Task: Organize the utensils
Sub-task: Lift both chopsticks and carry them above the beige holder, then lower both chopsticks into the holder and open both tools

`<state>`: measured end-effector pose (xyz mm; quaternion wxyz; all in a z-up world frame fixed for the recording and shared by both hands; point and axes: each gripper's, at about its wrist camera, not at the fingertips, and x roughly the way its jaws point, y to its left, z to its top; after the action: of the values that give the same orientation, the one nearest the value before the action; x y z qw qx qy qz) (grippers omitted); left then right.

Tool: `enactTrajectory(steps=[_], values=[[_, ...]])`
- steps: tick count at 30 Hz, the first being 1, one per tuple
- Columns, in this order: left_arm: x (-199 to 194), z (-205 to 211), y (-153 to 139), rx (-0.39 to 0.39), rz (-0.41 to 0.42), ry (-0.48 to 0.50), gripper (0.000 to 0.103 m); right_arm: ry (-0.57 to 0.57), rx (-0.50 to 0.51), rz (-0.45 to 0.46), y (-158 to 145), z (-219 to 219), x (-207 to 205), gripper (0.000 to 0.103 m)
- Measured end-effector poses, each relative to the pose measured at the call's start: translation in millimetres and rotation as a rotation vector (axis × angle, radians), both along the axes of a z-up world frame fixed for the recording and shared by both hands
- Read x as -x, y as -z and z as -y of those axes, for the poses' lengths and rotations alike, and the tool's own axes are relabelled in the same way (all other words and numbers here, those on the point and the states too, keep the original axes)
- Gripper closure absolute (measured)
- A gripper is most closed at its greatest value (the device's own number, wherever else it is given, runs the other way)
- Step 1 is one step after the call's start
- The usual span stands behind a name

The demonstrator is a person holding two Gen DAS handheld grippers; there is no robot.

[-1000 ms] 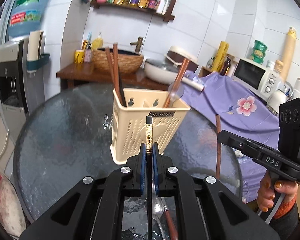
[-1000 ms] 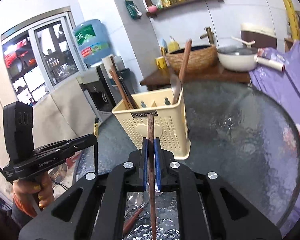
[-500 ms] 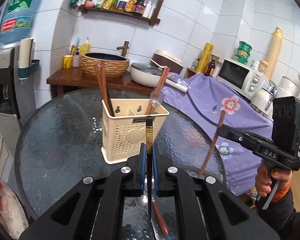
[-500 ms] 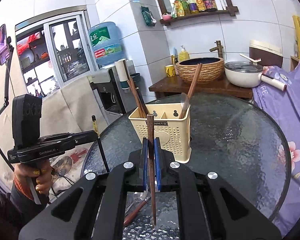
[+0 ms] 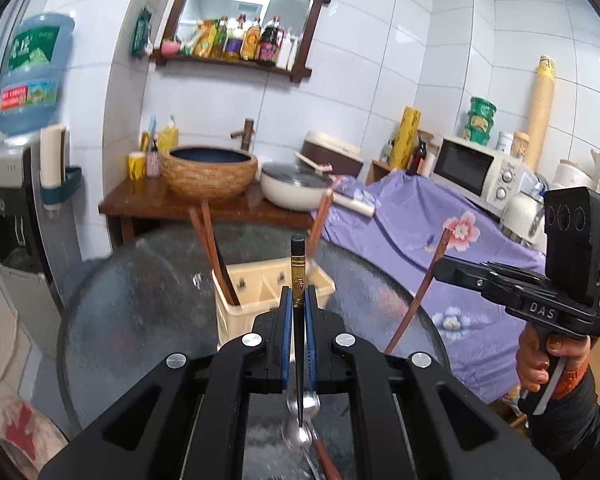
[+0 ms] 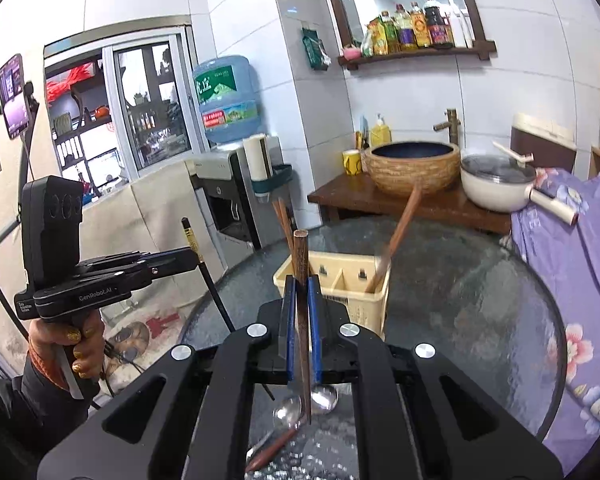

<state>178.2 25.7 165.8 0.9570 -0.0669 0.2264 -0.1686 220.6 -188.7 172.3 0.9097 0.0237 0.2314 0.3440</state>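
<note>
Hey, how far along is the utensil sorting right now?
Partly done. The beige caddy already holds two brown chopsticks and a wooden-handled spoon. In hand: the left gripper clamps a black chopstick, the right gripper a brown chopstick. Left: two metal spoons lying on the glass table.

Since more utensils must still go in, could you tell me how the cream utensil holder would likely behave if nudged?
The cream utensil holder looks like thin perforated plastic, so probably light. It stands on smooth glass table, so it may slide. The tall chopsticks leaning inside could make it tip.
</note>
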Motion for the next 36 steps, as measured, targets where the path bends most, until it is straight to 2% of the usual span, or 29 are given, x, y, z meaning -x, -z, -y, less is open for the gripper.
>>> enactTrajectory(steps=[5, 10, 12, 16, 18, 23, 28, 36], values=[[-19.1, -1.0, -35.8, 0.025, 0.033, -0.006, 0.097, 0.025, -0.027, 0.064, -45.3, -6.9, -15.0, 0.096], [-46.3, -8.2, -72.8, 0.076, 0.084, -0.067, 0.097, 0.092, -0.038, 0.147, -88.1, -19.3, -36.4, 0.096], [-56.0, -10.1, -78.7, 0.088, 0.092, -0.090, 0.097, 0.123, -0.034, 0.163, -95.2, -24.5, -46.6, 0.096], [-78.7, -8.1, -77.2, 0.057, 0.104, -0.164, 0.097, 0.195, -0.043, 0.197, -98.0, -33.4, -70.6, 0.096], [-86.6, -10.2, -72.5, 0.065, 0.096, -0.184, 0.097, 0.224, -0.051, 0.197, -91.7, -36.7, -83.8, 0.096], [-98.8, -5.2, -43.9, 0.011, 0.081, -0.227, 0.097, 0.243, -0.010, 0.141, -55.0, -48.5, -107.5, 0.096], [-110.6, -4.4, -8.7, 0.011, 0.003, -0.214, 0.097, 0.254, -0.006, 0.055, -12.6, -48.0, -126.7, 0.096], [-123.3, -2.1, 27.4, 0.000, -0.072, -0.201, 0.097, 0.266, -0.004, -0.005, 20.2, -43.8, -136.6, 0.096]])
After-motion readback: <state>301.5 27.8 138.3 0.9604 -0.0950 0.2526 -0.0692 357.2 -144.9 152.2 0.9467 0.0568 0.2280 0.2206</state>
